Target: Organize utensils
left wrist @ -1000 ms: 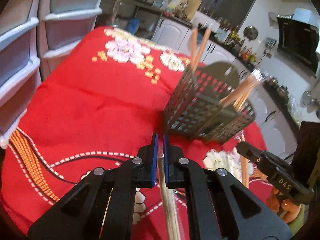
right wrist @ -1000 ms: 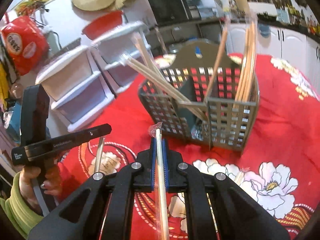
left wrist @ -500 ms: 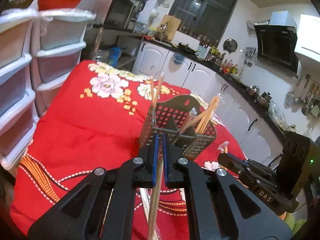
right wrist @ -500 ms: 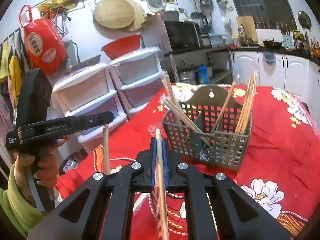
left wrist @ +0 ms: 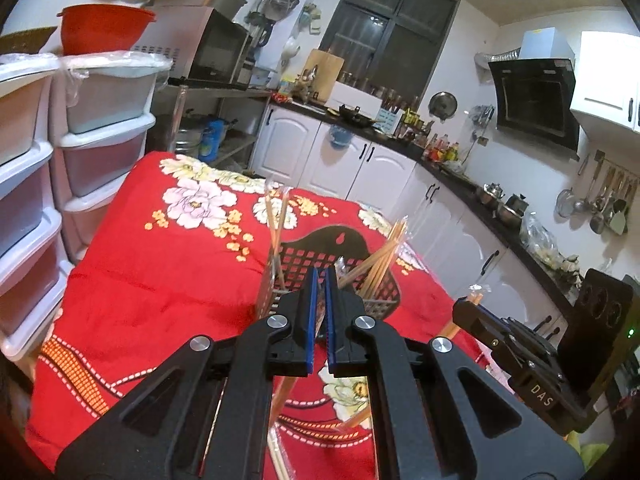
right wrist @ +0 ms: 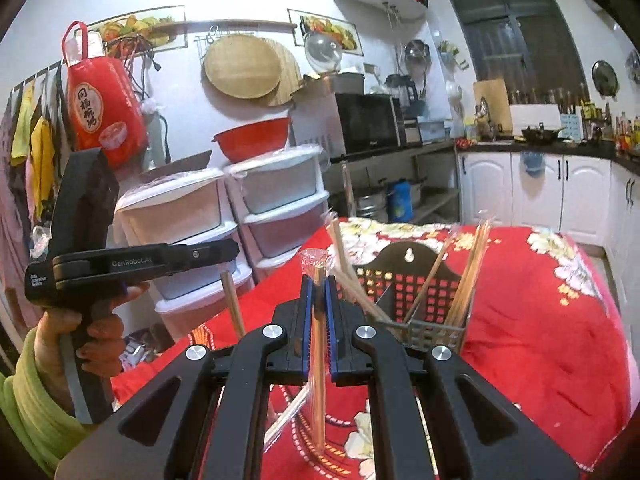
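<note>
The wrapped chopsticks (right wrist: 318, 344) stand nearly upright between the blue pads of the right gripper (right wrist: 319, 320), whose jaws are pressed in against them; the clear wrapper's top pokes out above the fingertips and the lower end hangs over the cloth. The left gripper (left wrist: 319, 312) has its jaws drawn almost together on another wrapped pair of chopsticks (left wrist: 280, 396), which slants down beneath the fingers toward the near edge of the table. From the right wrist view that pair's top end shows just under the left gripper's nose.

Beyond both sets of fingertips sits the dark perforated utensil basket (right wrist: 404, 280), upright on the red flowered tablecloth (left wrist: 160, 280), with a raised back panel and a divider inside. Several bundles of chopsticks already lean in its compartments, some to the left wall, some fanning to the right rim. Both grippers are held above the cloth, near the basket's front.

The cloth lies bare to the left of the basket and behind it, out to the far edge. Stacked white plastic drawers (left wrist: 104, 128) stand close against the table's left side. On the right, white kitchen cabinets (left wrist: 360, 168) run along under a dark counter, a narrow gap away from the table's edge. A hand (right wrist: 92, 320) in a green sleeve grips the left tool's handle.
</note>
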{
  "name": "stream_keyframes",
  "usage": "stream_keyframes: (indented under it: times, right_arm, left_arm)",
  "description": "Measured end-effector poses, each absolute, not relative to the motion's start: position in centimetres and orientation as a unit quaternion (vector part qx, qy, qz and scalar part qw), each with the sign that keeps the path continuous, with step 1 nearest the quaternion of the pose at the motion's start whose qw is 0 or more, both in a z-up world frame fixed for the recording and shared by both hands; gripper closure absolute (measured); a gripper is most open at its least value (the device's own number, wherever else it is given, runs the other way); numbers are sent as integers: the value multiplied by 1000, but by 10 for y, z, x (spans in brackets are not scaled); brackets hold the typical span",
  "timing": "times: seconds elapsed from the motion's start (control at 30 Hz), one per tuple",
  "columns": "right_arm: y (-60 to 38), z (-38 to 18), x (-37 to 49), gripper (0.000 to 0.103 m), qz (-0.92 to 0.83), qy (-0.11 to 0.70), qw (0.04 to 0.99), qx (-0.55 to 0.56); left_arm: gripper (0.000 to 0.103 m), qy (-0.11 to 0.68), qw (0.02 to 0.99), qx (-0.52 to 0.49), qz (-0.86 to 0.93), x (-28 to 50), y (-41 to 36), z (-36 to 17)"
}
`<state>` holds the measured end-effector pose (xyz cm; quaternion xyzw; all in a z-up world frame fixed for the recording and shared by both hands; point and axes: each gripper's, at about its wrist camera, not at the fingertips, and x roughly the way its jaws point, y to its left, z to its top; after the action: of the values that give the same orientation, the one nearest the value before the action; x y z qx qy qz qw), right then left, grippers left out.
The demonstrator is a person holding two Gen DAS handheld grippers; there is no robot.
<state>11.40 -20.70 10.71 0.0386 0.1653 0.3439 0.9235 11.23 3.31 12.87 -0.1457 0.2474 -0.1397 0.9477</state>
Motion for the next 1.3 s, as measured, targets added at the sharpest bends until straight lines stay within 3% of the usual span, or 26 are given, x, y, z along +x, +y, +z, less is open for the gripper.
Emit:
stream_keyframes:
  times: [0.73, 1.0, 1.3]
  right_arm:
    - [-240, 138, 139, 97, 302, 124, 943, 63]
    - [-245, 156, 151, 97, 301, 103, 946, 65]
    - [-247, 178, 168, 97, 300, 76, 949, 66]
  left_arm:
    - [103, 189, 962, -128, -153, 131, 16, 192]
    - [103, 135, 976, -117, -123, 132, 12, 224]
    - [103, 133, 977, -129, -105, 161, 15, 238]
